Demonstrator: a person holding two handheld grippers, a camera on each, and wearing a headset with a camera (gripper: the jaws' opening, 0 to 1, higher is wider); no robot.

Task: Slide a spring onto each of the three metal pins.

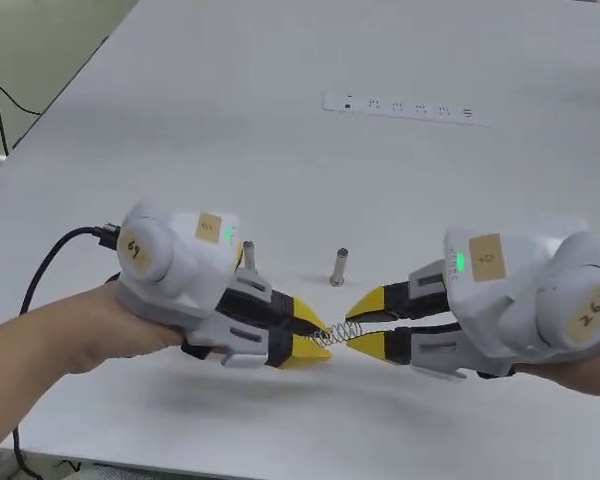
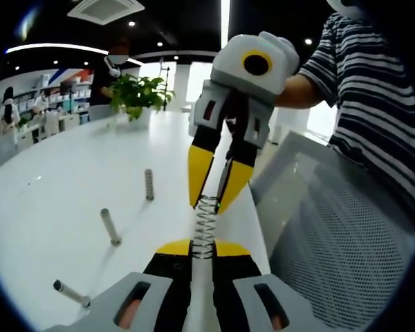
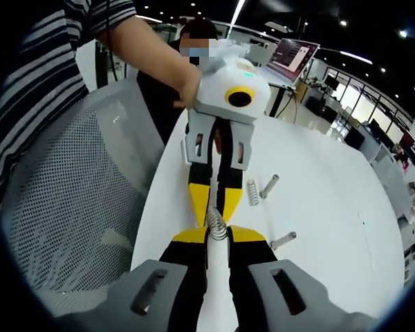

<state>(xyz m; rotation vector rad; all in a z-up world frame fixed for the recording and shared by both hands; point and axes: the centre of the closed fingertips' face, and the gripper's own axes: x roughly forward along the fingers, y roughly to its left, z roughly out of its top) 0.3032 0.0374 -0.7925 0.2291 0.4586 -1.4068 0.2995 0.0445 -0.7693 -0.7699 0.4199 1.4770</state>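
L gripper (image 1: 318,335), R gripper (image 1: 358,328), both pinching spring (image 1: 338,334), pin (image 1: 338,267) behind

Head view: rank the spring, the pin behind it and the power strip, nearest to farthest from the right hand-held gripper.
1. spring, at the tips of the right hand-held gripper.
2. pin, upright just beyond the spring.
3. power strip, far back.

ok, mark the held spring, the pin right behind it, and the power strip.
spring (image 1: 338,335): head view, on its middle coils.
pin (image 1: 339,267): head view, mid-shaft.
power strip (image 1: 405,107): head view, middle of its top face.
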